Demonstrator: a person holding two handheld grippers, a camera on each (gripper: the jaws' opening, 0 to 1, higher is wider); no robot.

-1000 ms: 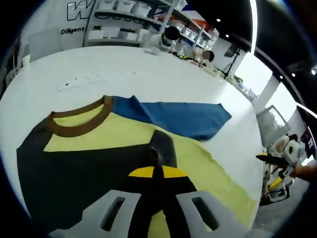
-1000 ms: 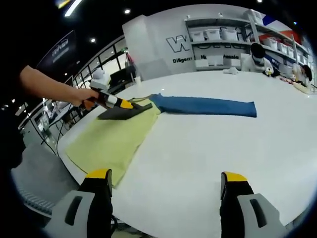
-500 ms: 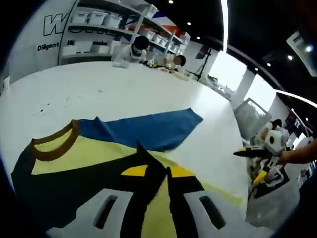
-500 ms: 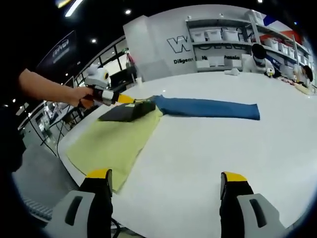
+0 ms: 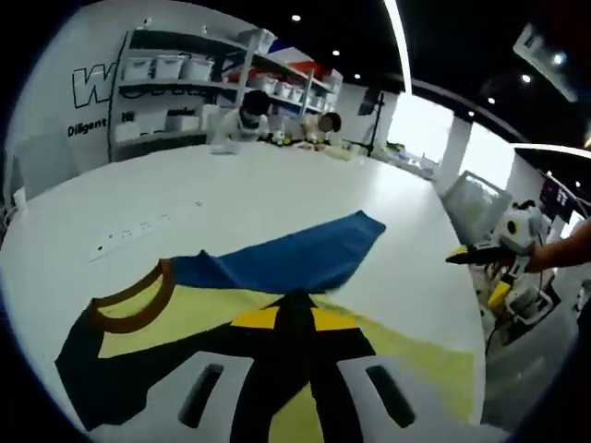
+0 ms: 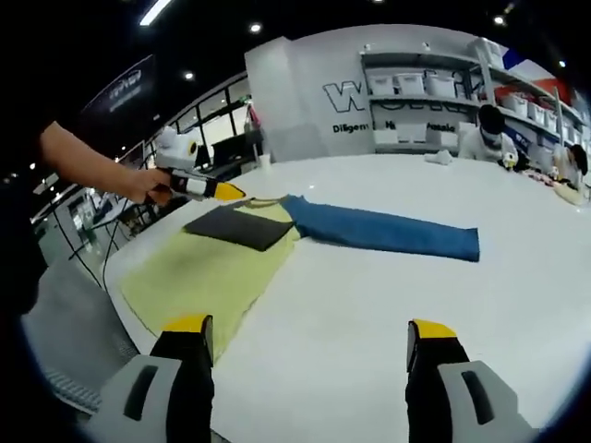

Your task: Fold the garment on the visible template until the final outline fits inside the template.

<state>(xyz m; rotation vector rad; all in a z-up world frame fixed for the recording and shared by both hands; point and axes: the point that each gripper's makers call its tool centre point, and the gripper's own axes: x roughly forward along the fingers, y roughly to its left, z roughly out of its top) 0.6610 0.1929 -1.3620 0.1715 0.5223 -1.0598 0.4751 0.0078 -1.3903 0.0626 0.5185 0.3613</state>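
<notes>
A white worktop (image 6: 388, 305) carries the garment (image 6: 208, 272) at left of the frame. The left tool (image 5: 294, 314) sits clenched together with nothing between; the right tool (image 6: 309, 337) gapes wide, released.

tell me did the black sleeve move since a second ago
Yes. In the right gripper view the black sleeve now lies flat on the yellow body, and the left gripper has pulled back off it toward the shirt's far edge.

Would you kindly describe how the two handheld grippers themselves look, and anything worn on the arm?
The right gripper has two black jaws with yellow tips and grey slotted bases. The left gripper has the same black jaws, yellow bands and grey slotted bases; seen from the right gripper view, it carries a white rounded housing behind an orange-and-black neck. The person's forearm is bare, with no sleeve visible.
</notes>
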